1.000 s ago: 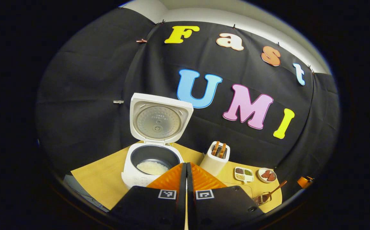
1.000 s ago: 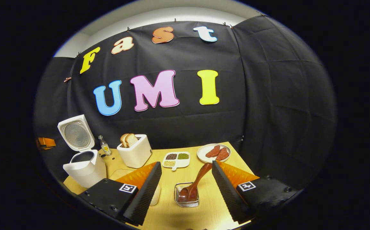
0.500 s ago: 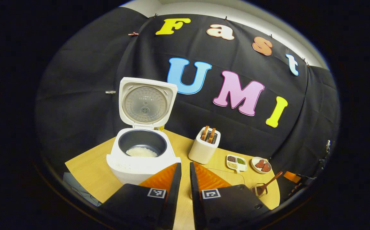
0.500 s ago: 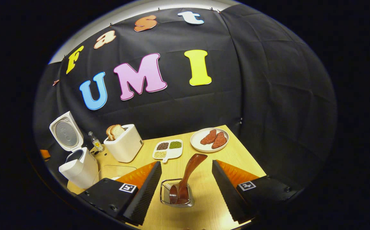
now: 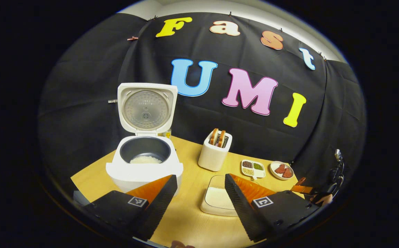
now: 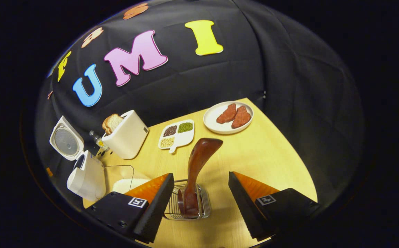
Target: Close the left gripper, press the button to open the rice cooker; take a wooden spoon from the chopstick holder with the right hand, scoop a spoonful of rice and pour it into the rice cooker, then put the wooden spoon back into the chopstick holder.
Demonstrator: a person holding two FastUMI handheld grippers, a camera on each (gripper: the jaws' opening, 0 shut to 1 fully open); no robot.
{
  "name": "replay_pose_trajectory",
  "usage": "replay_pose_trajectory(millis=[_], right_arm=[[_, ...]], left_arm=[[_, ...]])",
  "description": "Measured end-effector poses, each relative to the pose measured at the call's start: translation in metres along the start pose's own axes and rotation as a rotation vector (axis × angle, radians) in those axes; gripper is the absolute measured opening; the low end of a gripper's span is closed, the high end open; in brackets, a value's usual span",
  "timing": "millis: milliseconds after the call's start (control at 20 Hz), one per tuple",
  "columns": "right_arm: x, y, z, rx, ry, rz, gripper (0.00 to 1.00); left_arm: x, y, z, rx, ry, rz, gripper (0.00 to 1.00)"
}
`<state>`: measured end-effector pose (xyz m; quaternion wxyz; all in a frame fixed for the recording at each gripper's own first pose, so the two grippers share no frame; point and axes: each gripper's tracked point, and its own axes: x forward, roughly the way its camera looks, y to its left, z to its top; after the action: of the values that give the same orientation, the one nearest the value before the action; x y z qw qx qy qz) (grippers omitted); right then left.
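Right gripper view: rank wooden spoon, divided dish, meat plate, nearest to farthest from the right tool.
1. wooden spoon: in the wire holder, between the open fingers of the right tool.
2. divided dish: mid-table, slightly left.
3. meat plate: far edge, right.

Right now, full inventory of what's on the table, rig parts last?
rice cooker: 1, white, lid up, table's left end, some rice inside
toaster: 1, white, bread slices in it, mid-back
rice tray: 1, clear, white rice, front centre
divided dish: 1, white, grains and beans
plate: 1, white, two reddish pieces
chopstick holder: 1, wire, front right
wooden spoon: 1, brown, standing in holder
small bottle: 1, clear, behind cooker
left hand-held gripper: open, empty
right hand-held gripper: open, straddling the spoon
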<state>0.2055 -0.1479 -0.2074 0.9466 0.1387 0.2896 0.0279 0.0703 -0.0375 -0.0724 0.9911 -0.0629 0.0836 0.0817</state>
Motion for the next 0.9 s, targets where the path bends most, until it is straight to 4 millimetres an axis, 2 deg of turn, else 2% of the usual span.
replay_pose_trajectory(millis=[100, 250, 300, 350, 450, 500, 600, 650, 700, 850, 900], right_arm=[[0.012, 0.002, 0.007, 0.019, -0.009, 0.02, 0.97], [0.031, 0.007, 0.007, 0.053, 0.015, 0.042, 0.93], [0.036, 0.006, 0.004, 0.074, 0.029, 0.035, 0.82], [0.04, 0.003, 0.003, 0.101, 0.039, 0.018, 0.86], [0.05, 0.004, 0.0, 0.156, 0.06, 0.007, 0.74], [0.053, 0.006, 0.002, 0.179, 0.072, 0.01, 0.56], [0.052, 0.012, 0.0, 0.221, 0.092, 0.014, 0.54], [0.057, 0.007, 0.004, 0.227, 0.082, -0.015, 0.4], [0.05, 0.007, -0.001, 0.224, 0.086, -0.018, 0.25], [0.045, 0.013, 0.001, 0.186, 0.071, -0.02, 0.2], [0.038, 0.014, 0.007, 0.164, 0.049, -0.016, 0.17]], left_arm=[[0.0, 0.0, -0.014, -0.002, 0.032, 0.015, 0.96], [-0.002, 0.004, -0.03, 0.003, 0.067, 0.039, 0.96], [-0.004, 0.005, -0.034, 0.0, 0.078, 0.044, 0.97], [-0.005, 0.006, -0.036, -0.004, 0.084, 0.05, 0.96], [-0.007, 0.007, -0.038, -0.008, 0.087, 0.054, 0.96], [-0.008, 0.008, -0.04, -0.007, 0.09, 0.055, 0.96], [-0.01, 0.011, -0.044, -0.003, 0.099, 0.059, 0.96], [-0.011, 0.012, -0.045, -0.001, 0.103, 0.06, 0.96], [-0.011, 0.014, -0.046, -0.002, 0.105, 0.058, 0.96], [-0.015, 0.014, -0.052, -0.002, 0.121, 0.043, 0.96], [-0.015, 0.014, -0.053, 0.002, 0.125, 0.036, 0.96]])
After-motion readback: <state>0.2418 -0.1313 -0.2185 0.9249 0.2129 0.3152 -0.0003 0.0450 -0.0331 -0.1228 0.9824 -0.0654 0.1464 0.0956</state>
